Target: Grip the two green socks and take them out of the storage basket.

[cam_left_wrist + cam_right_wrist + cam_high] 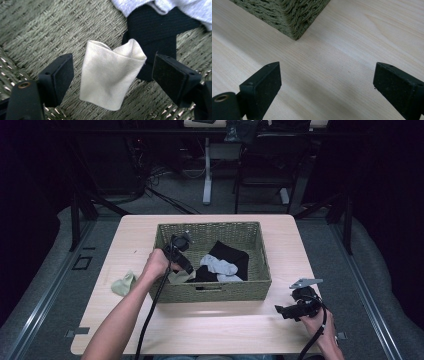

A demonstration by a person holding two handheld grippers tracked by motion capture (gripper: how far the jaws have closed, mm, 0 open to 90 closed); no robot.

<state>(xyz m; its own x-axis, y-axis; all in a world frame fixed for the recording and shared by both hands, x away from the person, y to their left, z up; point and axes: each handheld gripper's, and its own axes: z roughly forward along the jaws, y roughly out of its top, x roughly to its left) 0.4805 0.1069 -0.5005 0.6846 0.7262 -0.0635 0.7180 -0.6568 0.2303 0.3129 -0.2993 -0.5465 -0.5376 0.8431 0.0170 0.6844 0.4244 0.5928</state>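
Lying centre-frame inside woven olive wicker basket (37, 30): cream fabric piece (110, 75), bracketed by released left gripper (112, 75); closing is judged next. Right gripper (327, 85) released, idle over table.

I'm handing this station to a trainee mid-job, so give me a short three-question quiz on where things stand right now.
1. True or false: the left gripper is shut on the cream cloth piece.
2. Where does the pale green cloth lie? A) in the wicker basket; B) on the table left of the basket; C) between the right gripper's jaws.
3. Fill in: the right gripper is open above bare ____.

Key
1. False: the jaws stand open on either side of the cloth piece, inside the basket.
2. B.
3. Table; a basket corner shows just ahead of it.
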